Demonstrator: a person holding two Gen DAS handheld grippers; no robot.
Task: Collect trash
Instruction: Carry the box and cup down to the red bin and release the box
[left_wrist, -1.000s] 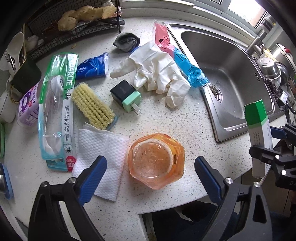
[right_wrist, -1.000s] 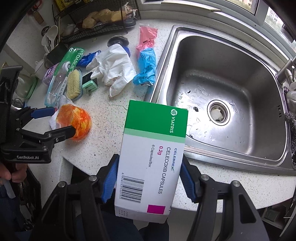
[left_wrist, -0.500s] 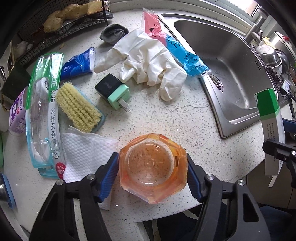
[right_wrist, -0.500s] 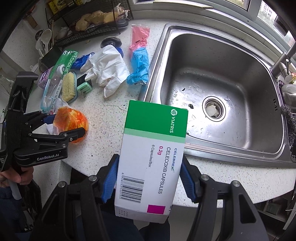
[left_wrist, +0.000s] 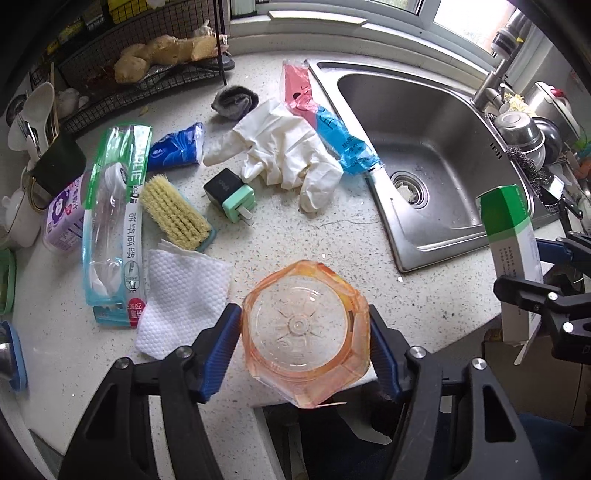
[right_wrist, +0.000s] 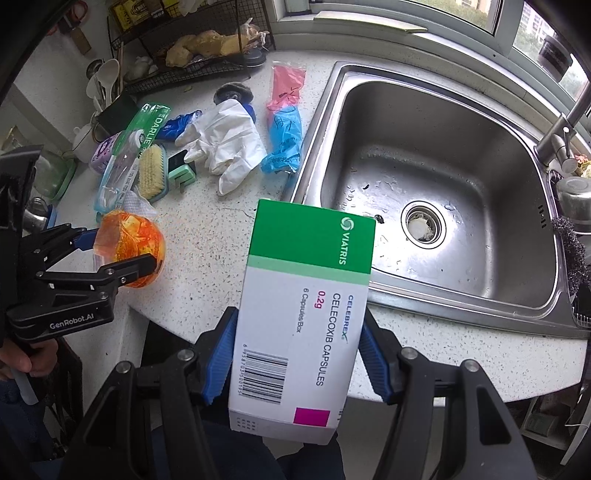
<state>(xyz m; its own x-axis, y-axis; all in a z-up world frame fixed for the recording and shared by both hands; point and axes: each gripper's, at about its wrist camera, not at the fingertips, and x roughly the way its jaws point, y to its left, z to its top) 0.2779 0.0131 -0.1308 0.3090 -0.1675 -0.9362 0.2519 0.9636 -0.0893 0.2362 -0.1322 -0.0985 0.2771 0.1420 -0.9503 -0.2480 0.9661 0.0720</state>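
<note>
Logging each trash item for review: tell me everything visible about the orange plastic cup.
The orange plastic cup is translucent, with a faceted, crinkled orange outer wrap and a clear round face showing a moulded star. It sits between the blue pads of the left claw, which press its two sides, at the counter's front edge. A white paper towel lies beside it.

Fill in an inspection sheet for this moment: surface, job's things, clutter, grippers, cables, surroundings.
Surface: speckled white countertop, crowded.
Job's things: orange plastic cup; medicine box.
Clutter: white glove, scrub brush, paper towel, toothbrush pack, charger plug.
Grippers: left gripper shut on the cup; right gripper shut on the box.
Cables: nothing seen.
Surroundings: steel sink, wire rack, window.
</note>
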